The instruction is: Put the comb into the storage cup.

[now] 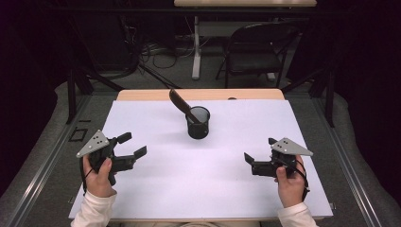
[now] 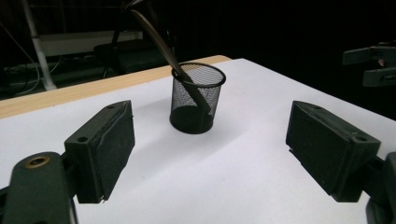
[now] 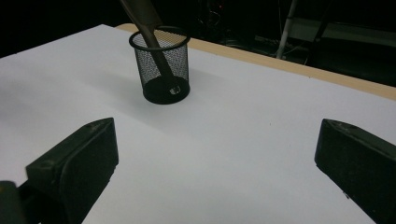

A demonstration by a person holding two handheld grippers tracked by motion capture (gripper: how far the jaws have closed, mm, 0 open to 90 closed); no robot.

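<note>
High view: near the table's front edge, the left gripper (image 1: 134,144) sits at the left and the right gripper (image 1: 259,153) at the right, each held in a hand, both with jaws spread wide and nothing between them. They lie well apart over the white sheet (image 1: 213,184). Farther back, near the middle of the sheet, a black mesh cup (image 1: 198,124) stands upright, with a dark brown spoon (image 1: 181,104) leaning out of it toward the far left.
</note>
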